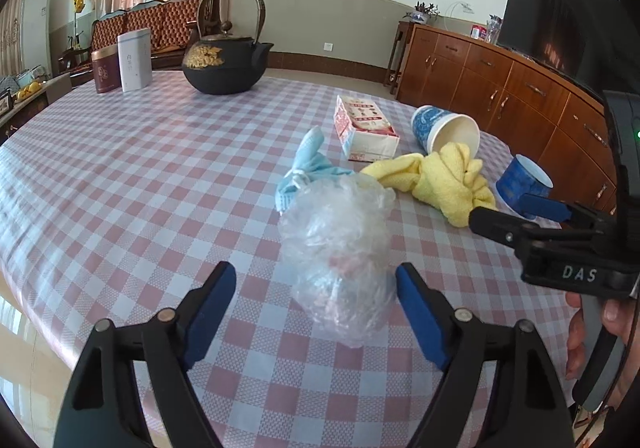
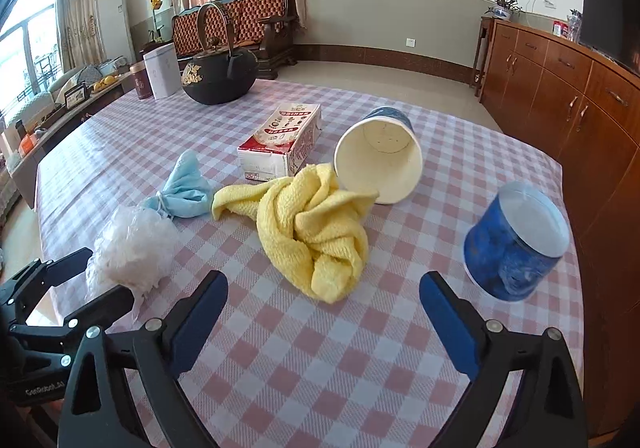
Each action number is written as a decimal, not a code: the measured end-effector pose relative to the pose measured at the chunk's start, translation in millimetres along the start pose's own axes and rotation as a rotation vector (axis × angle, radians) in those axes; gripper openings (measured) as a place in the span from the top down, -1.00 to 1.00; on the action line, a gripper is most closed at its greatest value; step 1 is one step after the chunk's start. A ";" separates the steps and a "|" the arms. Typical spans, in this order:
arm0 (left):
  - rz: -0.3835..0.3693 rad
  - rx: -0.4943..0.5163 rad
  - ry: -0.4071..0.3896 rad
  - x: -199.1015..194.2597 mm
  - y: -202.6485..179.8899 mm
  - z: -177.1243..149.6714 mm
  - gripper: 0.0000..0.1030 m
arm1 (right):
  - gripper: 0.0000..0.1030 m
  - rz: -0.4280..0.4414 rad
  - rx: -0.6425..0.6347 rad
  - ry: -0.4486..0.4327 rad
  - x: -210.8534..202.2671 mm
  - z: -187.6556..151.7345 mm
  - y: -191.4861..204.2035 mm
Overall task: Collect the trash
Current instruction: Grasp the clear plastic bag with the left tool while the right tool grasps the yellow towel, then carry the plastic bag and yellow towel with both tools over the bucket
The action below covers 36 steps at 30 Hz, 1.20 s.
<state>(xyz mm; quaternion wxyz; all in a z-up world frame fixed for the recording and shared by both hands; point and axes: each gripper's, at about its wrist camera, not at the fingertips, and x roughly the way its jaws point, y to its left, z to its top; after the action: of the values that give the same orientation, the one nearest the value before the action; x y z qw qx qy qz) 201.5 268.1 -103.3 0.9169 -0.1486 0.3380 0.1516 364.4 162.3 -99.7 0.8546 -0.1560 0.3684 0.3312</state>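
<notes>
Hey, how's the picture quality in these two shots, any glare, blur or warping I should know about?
Left wrist view: fisheye bends the cabinet line, dark corners, crumpled plastic bag slightly soft up close between the open left gripper. Right wrist view: window blown out at left, sheen on the checked tablecloth, yellow cloth sharp.

crumpled clear plastic bag beside tipped paper cup

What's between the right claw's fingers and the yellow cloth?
Only bare checked tablecloth between the open right claw and the yellow cloth, per the right wrist view.
</notes>
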 end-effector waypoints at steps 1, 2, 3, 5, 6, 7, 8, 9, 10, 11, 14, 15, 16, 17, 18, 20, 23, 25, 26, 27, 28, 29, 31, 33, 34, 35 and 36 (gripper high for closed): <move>0.001 0.008 0.005 2.6 -0.7 1.1 -0.58 | -0.85 0.006 -0.005 0.009 6.2 3.0 0.5; 0.004 0.016 0.012 5.3 -0.9 2.2 -0.53 | -0.81 0.006 -0.009 0.019 12.1 5.3 0.6; 0.000 0.014 0.016 7.5 -0.2 2.9 -0.48 | -0.74 0.008 -0.013 0.028 17.4 6.9 0.6; -0.012 0.007 0.020 10.1 2.1 4.1 -0.43 | -0.65 0.016 -0.019 0.047 26.6 9.0 0.6; -0.017 0.008 0.020 10.9 2.9 4.2 -0.37 | -0.60 0.019 -0.020 0.055 30.7 9.8 0.5; -0.021 0.006 0.021 11.8 3.4 4.1 -0.33 | -0.57 0.023 -0.018 0.061 32.8 9.7 -0.2; -0.030 0.003 0.024 13.0 4.1 4.5 -0.23 | -0.46 0.030 -0.014 0.068 35.5 10.5 -0.7; -0.042 0.001 0.025 13.3 4.1 4.5 -0.08 | -0.19 0.041 -0.011 0.071 36.5 11.3 -1.3; -0.049 0.003 0.025 13.1 3.5 4.1 -0.02 | 0.01 0.050 -0.008 0.072 37.1 12.0 -1.7; -0.056 0.007 0.021 12.7 2.2 4.5 0.01 | 0.12 0.054 -0.002 0.079 37.1 11.6 -2.4; -0.073 0.019 0.007 8.5 -1.8 4.8 0.06 | 0.29 0.079 0.006 0.067 29.4 8.7 -2.9; -0.074 0.026 0.000 6.4 -3.5 5.2 0.06 | 0.32 0.083 0.007 0.063 25.7 6.9 -3.2; -0.077 0.032 -0.003 4.7 -5.0 5.5 0.06 | 0.34 0.085 0.008 0.058 21.4 4.3 -3.6; -0.080 0.038 -0.007 2.4 -6.6 5.5 0.06 | 0.36 0.086 0.009 0.054 16.9 1.6 -4.0; -0.083 0.041 -0.010 -0.3 -8.1 5.2 0.06 | 0.36 0.084 0.011 0.046 11.6 -1.2 -4.4; -0.087 0.045 -0.012 -5.8 -10.7 4.0 0.06 | 0.36 0.079 0.021 0.029 -0.1 -6.8 -5.5; -0.091 0.048 -0.014 -14.8 -14.1 1.9 0.06 | 0.36 0.067 0.038 -0.004 -22.5 -16.7 -8.4; -0.092 0.050 -0.020 -22.5 -17.8 0.3 0.06 | 0.36 0.051 0.046 -0.021 -37.2 -23.8 -11.2; -0.095 0.053 -0.023 -26.3 -20.0 -0.7 0.06 | 0.36 0.042 0.052 -0.032 -45.9 -27.7 -13.6; -0.097 0.056 -0.027 -31.1 -22.1 -2.1 0.06 | 0.36 0.036 0.061 -0.041 -53.9 -31.3 -16.2; -0.096 0.060 -0.031 -36.3 -24.7 -3.4 0.06 | 0.36 0.028 0.068 -0.049 -62.8 -35.7 -19.1; -0.094 0.063 -0.036 -41.7 -26.8 -5.2 0.06 | 0.36 0.016 0.075 -0.058 -72.0 -40.5 -21.9; -0.099 0.070 -0.041 -53.0 -32.8 -11.0 0.06 | 0.36 -0.002 0.092 -0.076 -90.3 -51.1 -28.7; -0.104 0.089 -0.045 -61.8 -40.4 -16.1 0.06 | 0.36 -0.022 0.108 -0.090 -108.6 -63.6 -35.3; -0.109 0.094 -0.046 -65.4 -43.9 -18.7 0.06 | 0.36 -0.029 0.115 -0.094 -116.6 -69.1 -38.0; -0.114 0.100 -0.047 -69.0 -48.1 -20.9 0.06 | 0.36 -0.037 0.125 -0.098 -124.5 -75.2 -40.9; -0.120 0.107 -0.048 -72.4 -52.4 -22.8 0.06 | 0.36 -0.044 0.134 -0.103 -132.1 -80.8 -44.0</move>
<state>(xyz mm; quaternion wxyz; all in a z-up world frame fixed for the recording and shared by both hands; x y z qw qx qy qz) 155.7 199.0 -62.8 0.9389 -0.1159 0.3138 0.0815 284.5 29.2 -56.8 0.8879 -0.0894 0.3419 0.2946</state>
